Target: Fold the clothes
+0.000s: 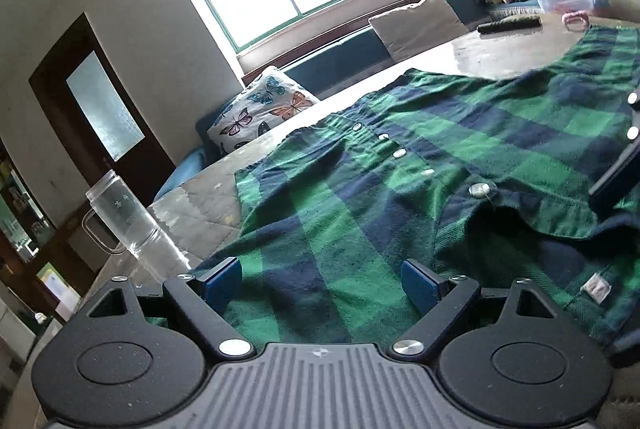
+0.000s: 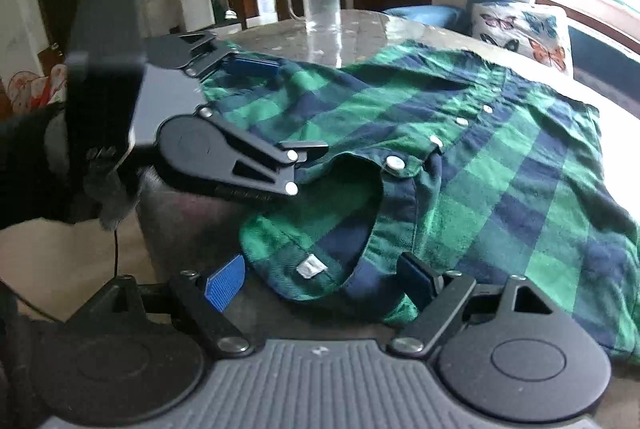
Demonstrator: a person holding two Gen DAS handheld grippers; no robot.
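Basically, green-navy plaid flannel shirt [image 2: 460,157] lies spread buttoned-up along the table's [image 1: 500,45] near edge, soft and floppy, best pinched at collar or shoulder seam; left gripper [image 1: 320,279] and right gripper [image 2: 324,279] both gape, holding nothing.

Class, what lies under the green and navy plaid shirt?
The plaid shirt lies spread on a glossy table, bare around it near a glass mug. Whatever sits beneath the cloth is covered.
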